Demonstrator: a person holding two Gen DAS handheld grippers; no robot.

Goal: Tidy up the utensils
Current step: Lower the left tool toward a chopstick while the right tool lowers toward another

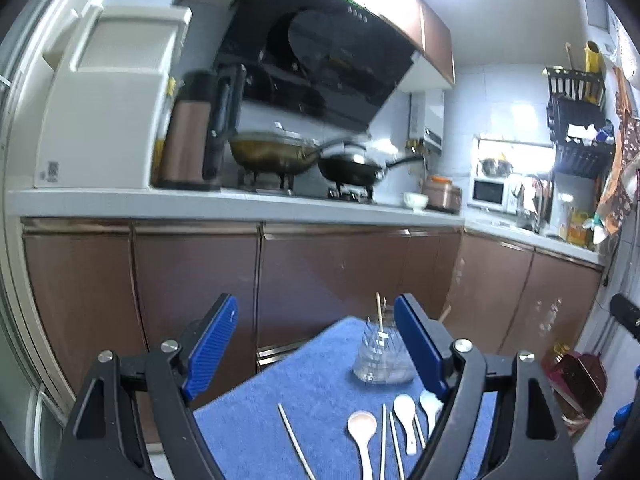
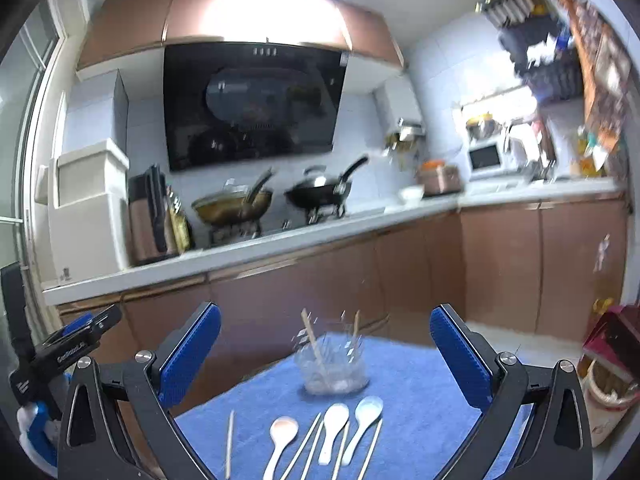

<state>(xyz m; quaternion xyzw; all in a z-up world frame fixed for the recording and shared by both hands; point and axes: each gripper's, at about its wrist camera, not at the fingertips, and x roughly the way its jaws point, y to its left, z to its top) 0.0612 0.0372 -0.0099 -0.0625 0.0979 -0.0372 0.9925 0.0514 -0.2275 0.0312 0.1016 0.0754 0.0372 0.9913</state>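
Here we held both the left gripper [image 1: 316,356] and the right gripper [image 2: 326,358] wide and empty; the spoons [image 2: 332,428] lay below, handles toward us, beside the chopsticks [image 2: 230,440], before the jar [image 2: 332,368].

A black range hood [image 2: 252,104] is hanging over two pans: a golden wok [image 2: 232,204] and a black frying pan [image 2: 320,192] are sitting on the stove. A white microwave [image 2: 486,158] is standing on the far counter [image 2: 400,216], above brown cabinet doors [image 1: 328,280].
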